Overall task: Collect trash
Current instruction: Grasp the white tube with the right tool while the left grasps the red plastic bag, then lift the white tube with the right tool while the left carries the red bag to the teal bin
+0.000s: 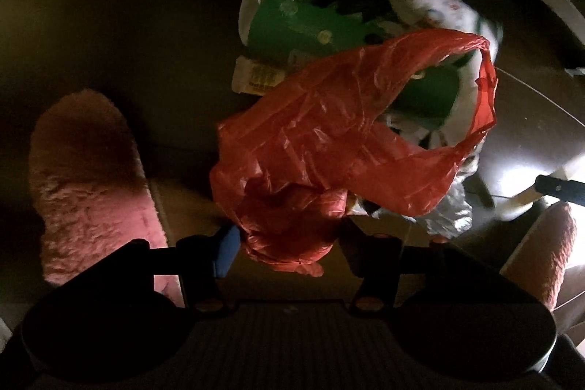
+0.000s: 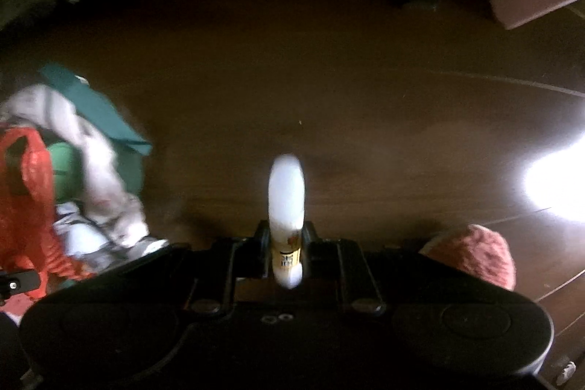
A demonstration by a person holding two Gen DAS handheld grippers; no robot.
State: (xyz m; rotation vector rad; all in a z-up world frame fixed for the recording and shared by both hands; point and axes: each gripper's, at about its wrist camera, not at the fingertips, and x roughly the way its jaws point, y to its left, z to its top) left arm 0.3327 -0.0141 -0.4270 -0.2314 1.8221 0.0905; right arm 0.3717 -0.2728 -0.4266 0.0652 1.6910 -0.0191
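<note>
Above bare floor (image 2: pixel 292 61), right gripper (image 2: pixel 286 240) pinches white bottle (image 2: pixel 286 192).

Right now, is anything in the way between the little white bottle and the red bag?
Nothing visible blocks it. The right hand-held gripper holds the white bottle over bare brown floor. The red bag, held by the left hand-held gripper, hangs to its left, beside the white bag of trash.

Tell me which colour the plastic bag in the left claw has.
Red; the plastic bag shows best in the left wrist view, bunched in the left claw.
</note>
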